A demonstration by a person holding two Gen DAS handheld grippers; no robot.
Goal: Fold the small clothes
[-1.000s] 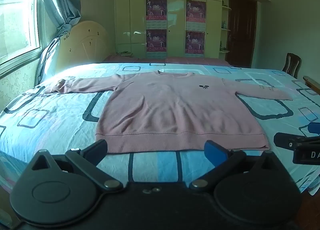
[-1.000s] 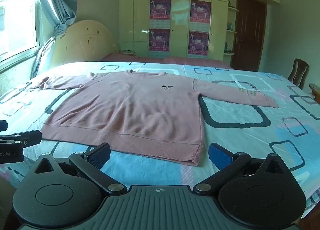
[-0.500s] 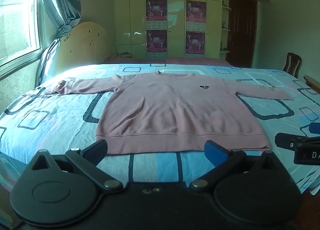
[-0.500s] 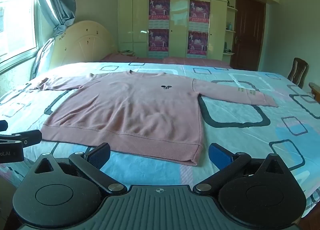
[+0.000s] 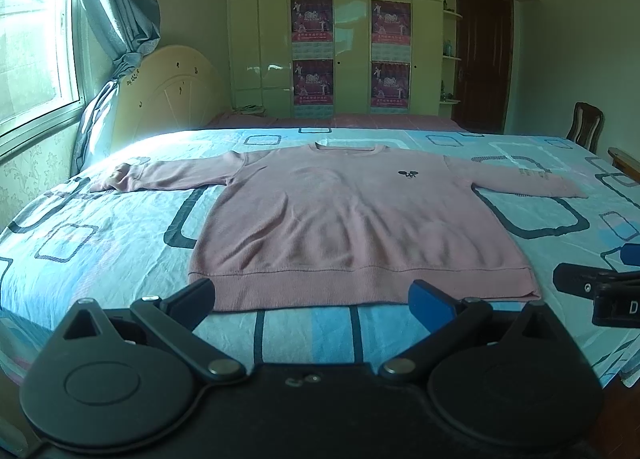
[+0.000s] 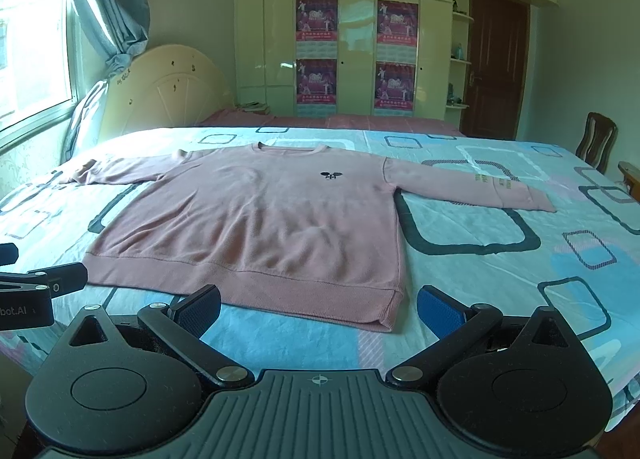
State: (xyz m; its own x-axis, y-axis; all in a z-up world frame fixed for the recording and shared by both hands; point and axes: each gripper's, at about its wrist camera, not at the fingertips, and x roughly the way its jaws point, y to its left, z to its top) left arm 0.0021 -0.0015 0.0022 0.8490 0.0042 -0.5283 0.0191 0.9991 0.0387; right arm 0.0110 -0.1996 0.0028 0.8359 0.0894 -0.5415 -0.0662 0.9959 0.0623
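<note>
A pink long-sleeved sweater (image 5: 352,219) lies flat and face up on the bed, both sleeves spread out, hem toward me. It also shows in the right wrist view (image 6: 260,227). My left gripper (image 5: 314,301) is open and empty, hovering just in front of the hem, near its left half. My right gripper (image 6: 318,309) is open and empty, in front of the hem's right corner. Each gripper's tip shows at the edge of the other's view: the right gripper (image 5: 600,287) and the left gripper (image 6: 36,283).
The bed (image 5: 100,243) has a light blue sheet with dark rounded squares. A cream headboard (image 5: 168,87) and curtained window stand at the left. A wardrobe (image 5: 352,39) with posters fills the far wall. A wooden chair (image 5: 586,131) stands at the right.
Both grippers have stayed almost still, both open. The sweater has not moved.
</note>
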